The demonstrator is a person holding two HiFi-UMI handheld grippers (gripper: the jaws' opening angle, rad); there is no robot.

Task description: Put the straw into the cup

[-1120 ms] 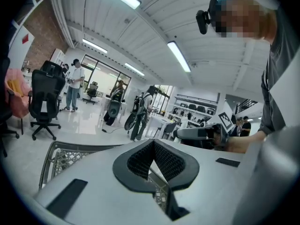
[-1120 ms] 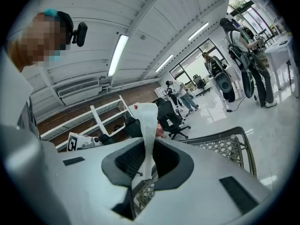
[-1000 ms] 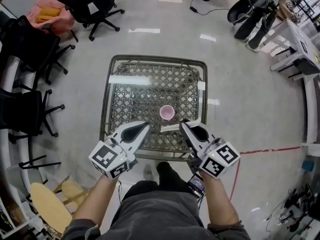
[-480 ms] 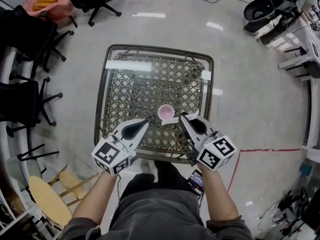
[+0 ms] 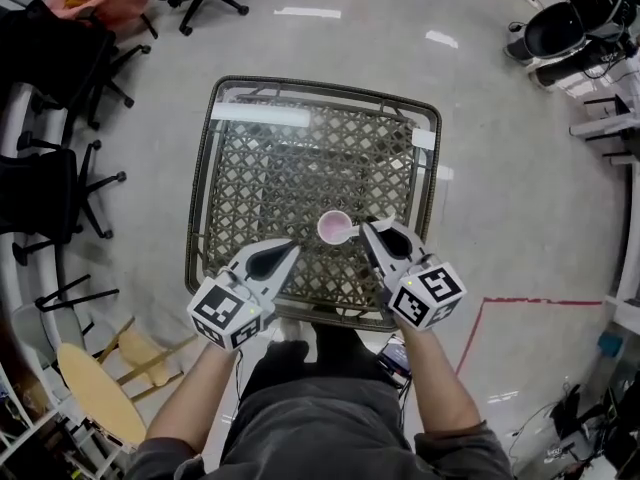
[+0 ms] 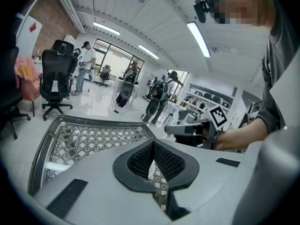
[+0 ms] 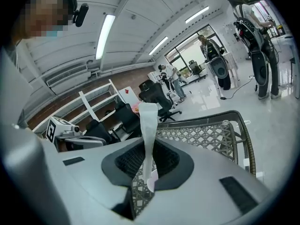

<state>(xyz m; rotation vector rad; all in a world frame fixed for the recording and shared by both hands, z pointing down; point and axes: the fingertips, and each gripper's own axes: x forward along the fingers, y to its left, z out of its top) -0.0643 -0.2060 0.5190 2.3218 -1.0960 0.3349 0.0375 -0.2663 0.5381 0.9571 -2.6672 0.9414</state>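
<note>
A small pink cup (image 5: pixel 334 227) stands on the lattice-topped table (image 5: pixel 203 218), toward its near right part. My right gripper (image 5: pixel 369 228) is just right of the cup and shut on a white paper-wrapped straw (image 5: pixel 354 234), whose free end reaches the cup's rim. In the right gripper view the straw (image 7: pixel 148 130) rises between the jaws of the right gripper (image 7: pixel 149 146). My left gripper (image 5: pixel 291 247) hovers over the table's near edge, left of the cup, shut with nothing in it. Its pads (image 6: pixel 140 159) meet over the lattice.
Black office chairs (image 5: pixel 60 193) stand left of the table and a round wooden stool (image 5: pixel 88 398) is at the lower left. A red tape line (image 5: pixel 525 300) runs across the floor on the right. The person's legs are at the table's near edge.
The right gripper has carried the straw left and away from me, so its end now meets the cup's rim. The left gripper has hardly moved.
</note>
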